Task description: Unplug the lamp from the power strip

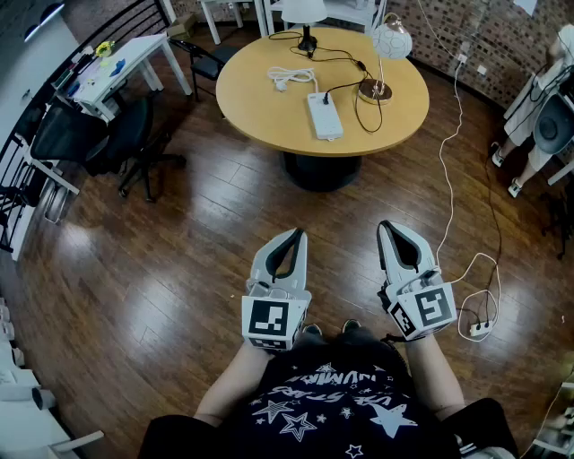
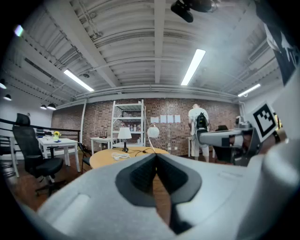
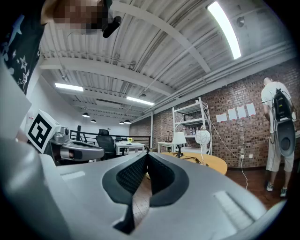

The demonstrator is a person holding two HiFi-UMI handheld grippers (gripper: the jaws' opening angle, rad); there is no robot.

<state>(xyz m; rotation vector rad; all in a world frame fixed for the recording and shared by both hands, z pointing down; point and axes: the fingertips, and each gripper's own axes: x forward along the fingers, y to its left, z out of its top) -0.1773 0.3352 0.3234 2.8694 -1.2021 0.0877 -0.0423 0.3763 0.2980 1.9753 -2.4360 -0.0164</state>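
The round table (image 1: 260, 121) is pale honey tan; the power strip (image 1: 324, 116) is white. The globe lamp (image 1: 392, 40) is white-shaded over a brown base. The floor (image 1: 161, 251) is dark, glossy brown plank. The left gripper (image 1: 297, 235) and right gripper (image 1: 387, 226) are light grey with black ribbed pads (image 2: 140, 174), and their marker cubes (image 1: 269, 320) carry black-and-white squares. The person's shirt (image 1: 327, 403) is black with white stars. The far wall (image 2: 168, 133) is red-brown brick.

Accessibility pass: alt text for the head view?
Shut and empty, the left gripper and right gripper hover over a wood floor, short of a round table with a power strip, a shaded lamp and a globe lamp.
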